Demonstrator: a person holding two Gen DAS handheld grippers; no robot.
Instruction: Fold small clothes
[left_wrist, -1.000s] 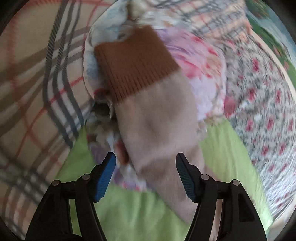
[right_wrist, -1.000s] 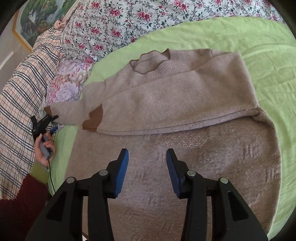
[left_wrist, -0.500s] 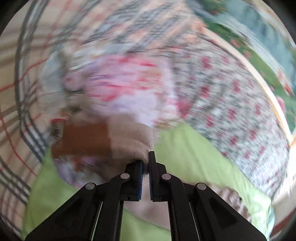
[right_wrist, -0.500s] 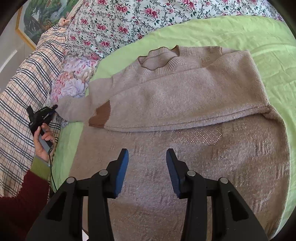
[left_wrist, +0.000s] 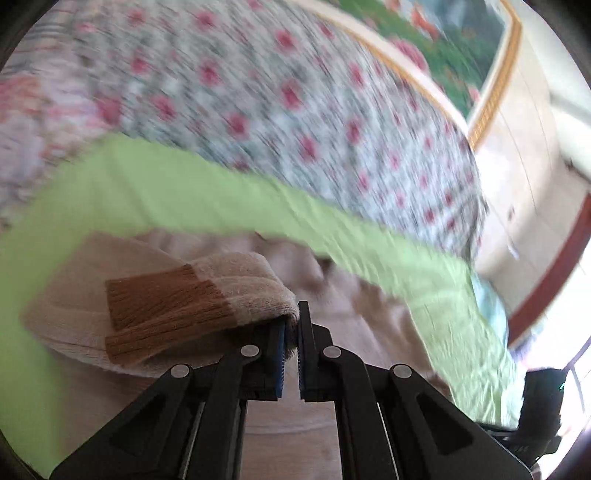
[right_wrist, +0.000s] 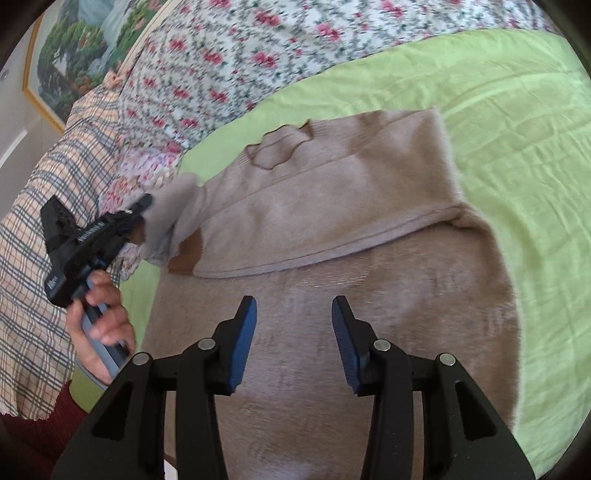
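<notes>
Beige knitted sweater (right_wrist: 332, 295) lies flat on the lime-green bedsheet (right_wrist: 517, 129), neckline away from the cameras, one sleeve already folded across the chest. Its other sleeve, brown-cuffed (left_wrist: 162, 310), is lifted at the sweater's left edge, its length running toward the body panel. Left gripper (left_wrist: 291, 332) is clamped on that sleeve near the cuff; clearly the nearer tool. Right gripper (right_wrist: 293, 332) hovers over the lower body, jaws apart, empty. Likely next: carry the sleeve rightward across the chest.
</notes>
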